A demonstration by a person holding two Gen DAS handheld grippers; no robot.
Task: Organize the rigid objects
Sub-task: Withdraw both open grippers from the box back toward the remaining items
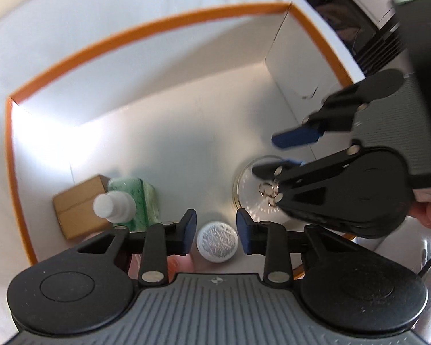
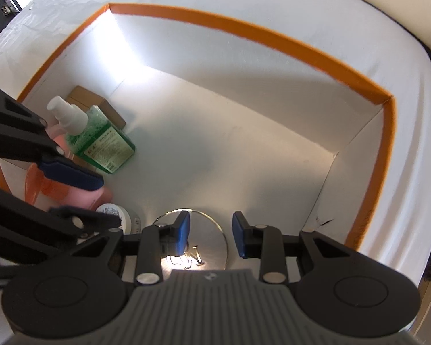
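Both grippers hang over a white box with an orange rim [image 1: 146, 28], also seen in the right wrist view [image 2: 244, 33]. My left gripper [image 1: 215, 231] is open and empty above a small white-lidded jar [image 1: 217, 242], which also shows in the right wrist view [image 2: 120, 214]. My right gripper [image 2: 211, 234] is open and empty above a round shiny metal tin [image 2: 212, 240]; the tin [image 1: 250, 189] lies on the box floor. A green spray bottle [image 2: 100, 138] with a white cap leans in the box's left corner, also visible in the left wrist view [image 1: 129, 201].
A small brown cardboard box [image 1: 77, 207] sits behind the green bottle. A pink bottle [image 2: 83, 195] and an orange piece [image 2: 33, 184] lie by the left wall. White cloth [image 2: 402, 172] surrounds the box. The box floor's middle and far right show bare white.
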